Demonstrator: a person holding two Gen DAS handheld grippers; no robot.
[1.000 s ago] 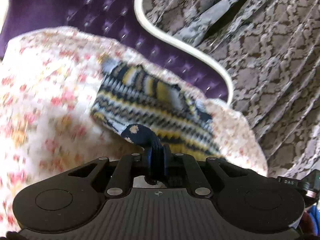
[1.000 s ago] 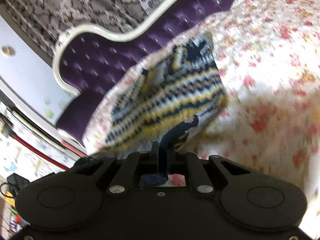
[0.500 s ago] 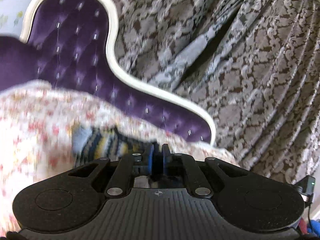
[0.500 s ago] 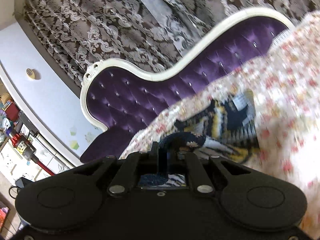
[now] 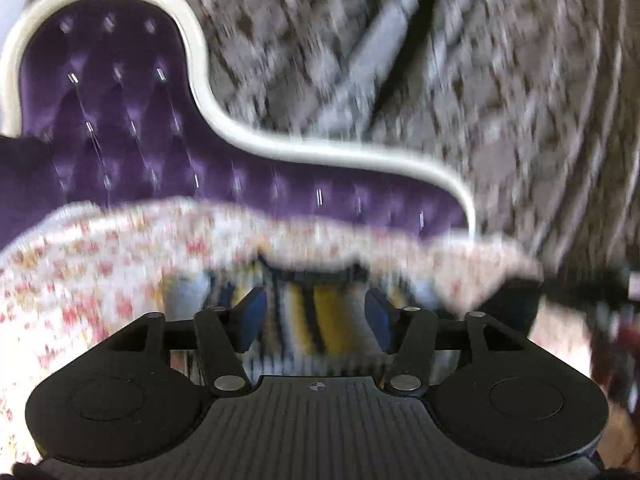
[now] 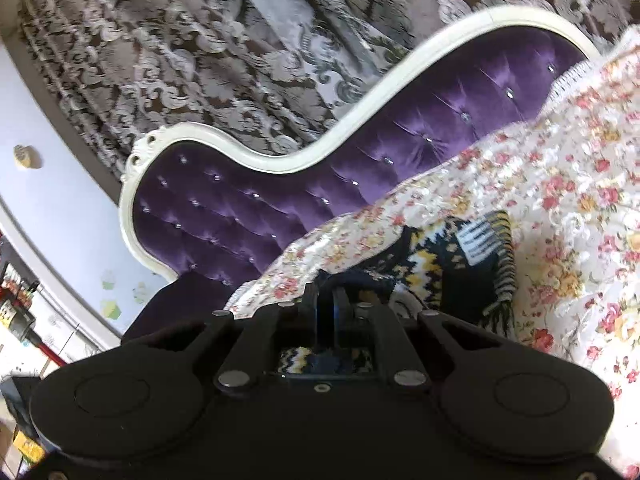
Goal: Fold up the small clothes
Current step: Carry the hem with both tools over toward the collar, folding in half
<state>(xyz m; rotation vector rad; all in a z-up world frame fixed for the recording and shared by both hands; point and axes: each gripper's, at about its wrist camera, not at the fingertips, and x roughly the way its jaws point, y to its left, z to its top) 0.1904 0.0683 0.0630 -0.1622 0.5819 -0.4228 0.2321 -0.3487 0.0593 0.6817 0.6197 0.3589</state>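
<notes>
A small knitted garment [image 6: 452, 264] with navy, yellow and grey-white zigzag stripes lies on the floral bedspread [image 6: 568, 184]. A white label shows on it. My right gripper [image 6: 326, 312] is shut on a navy edge of the garment, close to the bed. In the left wrist view, which is blurred, my left gripper [image 5: 316, 312] is open with its blue pads wide apart, and the striped garment [image 5: 320, 320] lies between and just beyond them.
A purple tufted headboard [image 6: 360, 168] with a white curved frame stands behind the bed; it also shows in the left wrist view [image 5: 120, 128]. Patterned grey-brown curtains [image 6: 240, 40] hang behind it. A pale wall [image 6: 48, 216] is at the left.
My left gripper has opened and let go of the garment. Both grippers moved down toward the bed, and the garment now lies folded on the bedspread.
</notes>
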